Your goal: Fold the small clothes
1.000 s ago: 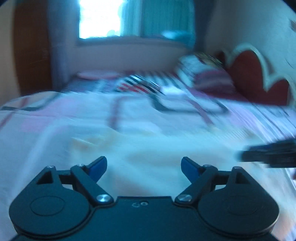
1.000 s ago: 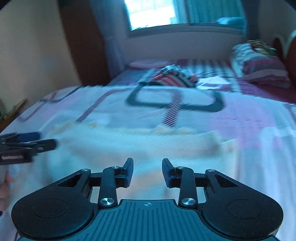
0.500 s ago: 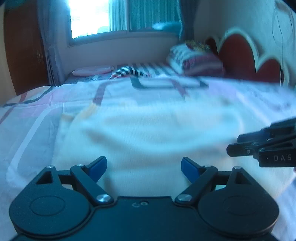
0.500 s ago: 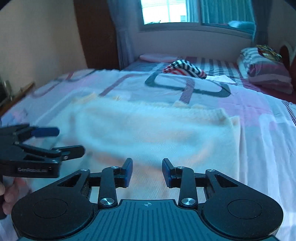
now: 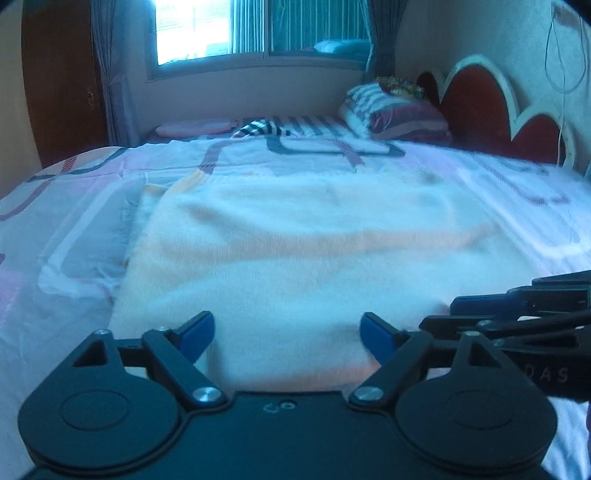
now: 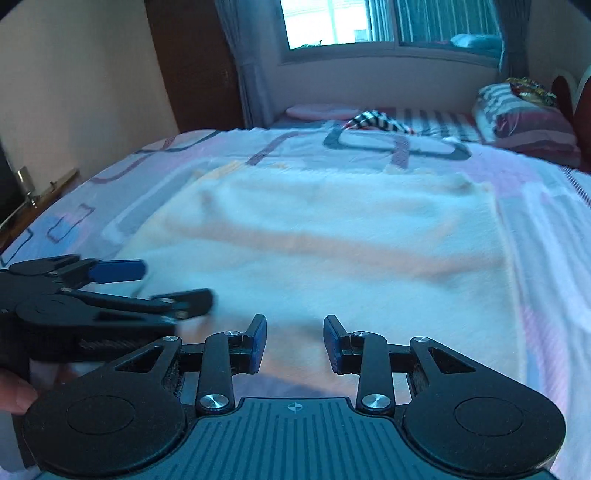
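Observation:
A cream-white small garment (image 5: 314, 251) lies flat on the patterned bedspread (image 5: 66, 221); it also shows in the right wrist view (image 6: 332, 236). My left gripper (image 5: 287, 334) is open and empty, just over the garment's near edge. My right gripper (image 6: 294, 343) is open and empty at the same near edge. The two grippers are side by side. The right one shows at the right of the left wrist view (image 5: 517, 314). The left one shows at the left of the right wrist view (image 6: 122, 288).
A striped garment (image 6: 376, 122) lies at the far end of the bed, with stacked pillows (image 5: 391, 114) by a red headboard (image 5: 480, 103). A window (image 5: 258, 29) and a wooden door (image 5: 59, 81) are behind. A low shelf (image 6: 40, 192) stands left of the bed.
Both grippers have come down and closer to the garment's near edge and drawn nearer to each other. The garment looks larger and steadier in view. Both stay open.

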